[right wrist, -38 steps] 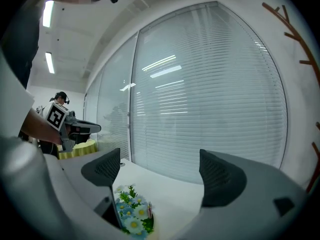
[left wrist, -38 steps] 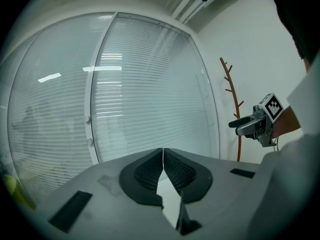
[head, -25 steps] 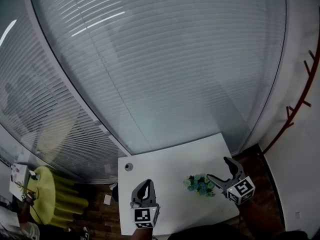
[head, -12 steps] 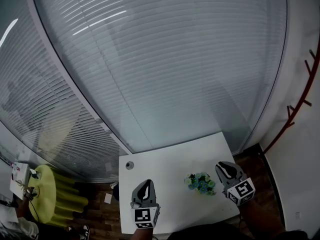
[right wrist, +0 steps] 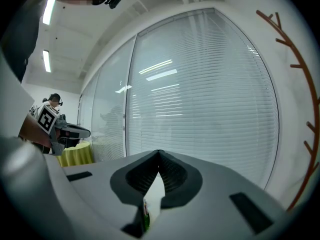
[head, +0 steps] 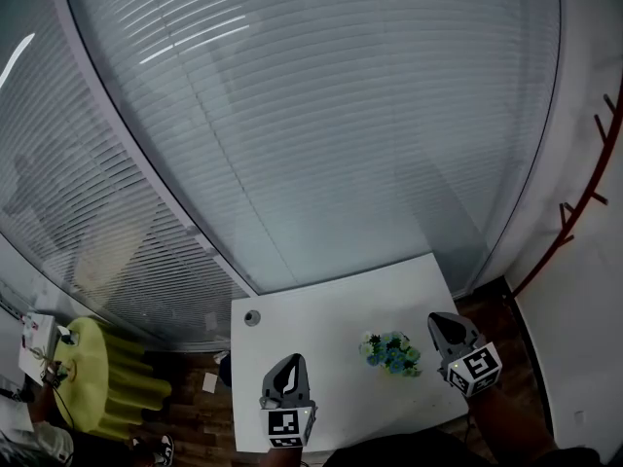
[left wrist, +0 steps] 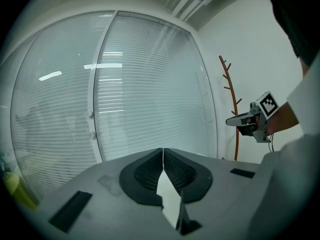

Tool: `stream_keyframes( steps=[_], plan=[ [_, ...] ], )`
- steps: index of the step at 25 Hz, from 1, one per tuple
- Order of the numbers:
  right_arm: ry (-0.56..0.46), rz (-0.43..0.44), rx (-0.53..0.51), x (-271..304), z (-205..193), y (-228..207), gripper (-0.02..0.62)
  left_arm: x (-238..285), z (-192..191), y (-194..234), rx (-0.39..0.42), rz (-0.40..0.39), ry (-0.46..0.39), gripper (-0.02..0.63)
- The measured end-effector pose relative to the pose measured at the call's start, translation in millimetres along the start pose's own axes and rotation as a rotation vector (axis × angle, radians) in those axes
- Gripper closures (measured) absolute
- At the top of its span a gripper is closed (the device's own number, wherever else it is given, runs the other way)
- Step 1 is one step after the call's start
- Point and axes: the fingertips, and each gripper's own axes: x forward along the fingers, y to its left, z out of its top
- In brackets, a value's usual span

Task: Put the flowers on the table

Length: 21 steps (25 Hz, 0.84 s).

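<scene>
My right gripper [head: 439,321] has its jaws closed, just to the right of the flowers [head: 391,352]. The flowers sit on the white desk [head: 321,319] near its right edge. My left gripper [head: 290,363], jaws closed too, hovers at the near edge.

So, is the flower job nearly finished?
Looks about done: the flowers sit on the white table. Nothing is in hand: the right gripper beside them is shut on nothing, and the left gripper is shut and empty too. I see nothing left, bar moving the grippers away.
</scene>
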Motion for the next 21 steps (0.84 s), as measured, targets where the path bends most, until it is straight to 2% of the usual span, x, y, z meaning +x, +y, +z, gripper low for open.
stream_keyframes(
  steps=[21],
  plan=[
    [-0.005, -0.012, -0.018, -4.7, -2.6, 4.5, 0.583, -1.8, 5.3, 1.4, 0.018, -0.012, -0.017, 0.597]
  ],
)
